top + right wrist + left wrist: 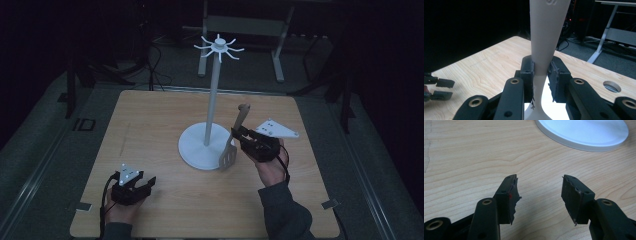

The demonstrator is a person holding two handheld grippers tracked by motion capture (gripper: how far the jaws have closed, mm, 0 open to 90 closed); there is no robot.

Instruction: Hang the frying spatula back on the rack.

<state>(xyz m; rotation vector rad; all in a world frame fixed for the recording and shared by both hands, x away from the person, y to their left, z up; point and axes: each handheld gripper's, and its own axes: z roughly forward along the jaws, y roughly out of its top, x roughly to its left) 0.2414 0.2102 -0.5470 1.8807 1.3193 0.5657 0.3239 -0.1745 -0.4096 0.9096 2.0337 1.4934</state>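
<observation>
High view: a slotted spatula (234, 137) is clamped by its handle in the right hand-held gripper (240, 134), blade down beside the white hook stand (211, 107) at the desk's centre, probably so its handle end can be raised to a hook. The left hand-held gripper (145, 182) is rested open and empty near the desk's (150, 115) front-left corner. The wooden desk is surrounded by a dark room.

pale wood-grain tabletop (150, 125), white hook stand (214, 100), beige slotted spatula (233, 142), black grippers, dark sleeves
</observation>
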